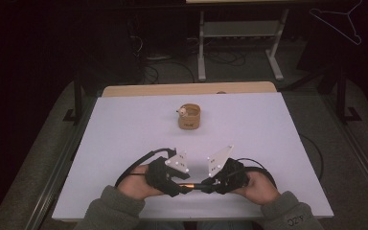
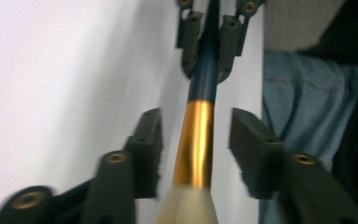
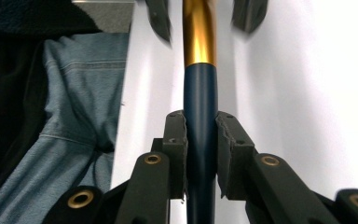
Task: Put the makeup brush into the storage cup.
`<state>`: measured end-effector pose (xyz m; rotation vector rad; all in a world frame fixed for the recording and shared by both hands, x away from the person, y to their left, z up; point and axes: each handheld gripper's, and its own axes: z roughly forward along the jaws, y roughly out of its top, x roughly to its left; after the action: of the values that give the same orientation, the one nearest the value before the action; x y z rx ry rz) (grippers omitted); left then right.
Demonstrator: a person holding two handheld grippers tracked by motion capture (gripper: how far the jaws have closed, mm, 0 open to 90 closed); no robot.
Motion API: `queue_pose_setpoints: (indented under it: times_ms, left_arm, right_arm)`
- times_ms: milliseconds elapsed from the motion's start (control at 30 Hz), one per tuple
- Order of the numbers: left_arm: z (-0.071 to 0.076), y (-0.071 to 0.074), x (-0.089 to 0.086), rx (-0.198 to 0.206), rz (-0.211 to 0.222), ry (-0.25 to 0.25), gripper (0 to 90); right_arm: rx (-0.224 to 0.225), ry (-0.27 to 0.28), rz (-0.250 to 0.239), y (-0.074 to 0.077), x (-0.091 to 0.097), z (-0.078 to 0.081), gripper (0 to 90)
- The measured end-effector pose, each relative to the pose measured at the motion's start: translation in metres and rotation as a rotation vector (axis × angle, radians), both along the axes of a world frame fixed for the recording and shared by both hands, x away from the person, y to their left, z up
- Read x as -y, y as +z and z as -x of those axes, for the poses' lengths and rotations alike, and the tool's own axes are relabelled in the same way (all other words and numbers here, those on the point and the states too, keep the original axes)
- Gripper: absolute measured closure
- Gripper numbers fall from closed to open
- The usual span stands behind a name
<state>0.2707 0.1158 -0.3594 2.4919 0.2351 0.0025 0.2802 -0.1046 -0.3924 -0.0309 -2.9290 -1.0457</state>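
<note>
A brush (image 1: 195, 184) with a dark blue handle (image 3: 199, 107), a gold ferrule (image 2: 196, 140) and pale bristles (image 2: 186, 207) is held level just above the white table (image 1: 124, 143), near its front edge. My right gripper (image 1: 207, 184) (image 3: 200, 149) is shut on the blue handle. My left gripper (image 1: 187, 186) (image 2: 196, 149) faces it, open, its jaws standing apart on either side of the ferrule without touching it. In the left gripper view the right gripper (image 2: 209, 42) clamps the handle farther off. A tan round holder (image 1: 189, 116) stands mid-table, beyond both grippers.
The table's front edge lies close behind the grippers, with the person's jeans (image 2: 307, 116) just past it. A wooden strip (image 1: 187, 88) runs along the far edge. A metal frame (image 1: 239, 33) and a wire hanger (image 1: 340, 21) sit in the dark background.
</note>
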Motion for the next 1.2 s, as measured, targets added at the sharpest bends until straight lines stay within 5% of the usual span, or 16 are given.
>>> queue_pose_setpoints:
  times_ms: [300, 567, 833, 1200]
  left_arm:
    - [-0.016, -0.004, -0.023, -0.048, 0.059, 0.113, 43.5]
    - [-0.016, -0.007, -0.016, -0.105, 0.139, 0.1, 50.1]
    - [-0.016, 0.0, -0.014, -0.087, 0.23, 0.165, 55.2]
    - [-0.013, 0.002, -0.01, -0.078, 0.263, 0.184, 59.1]
  right_arm:
    - [0.032, -0.093, -0.115, 0.014, 0.026, -0.009, 74.7]
    - [-0.003, -0.238, -0.289, 0.021, 0.03, -0.01, 74.7]
    - [-0.062, -0.28, -0.306, 0.01, 0.014, -0.008, 74.5]
    - [-0.093, -0.251, -0.253, -0.005, -0.007, -0.004, 74.5]
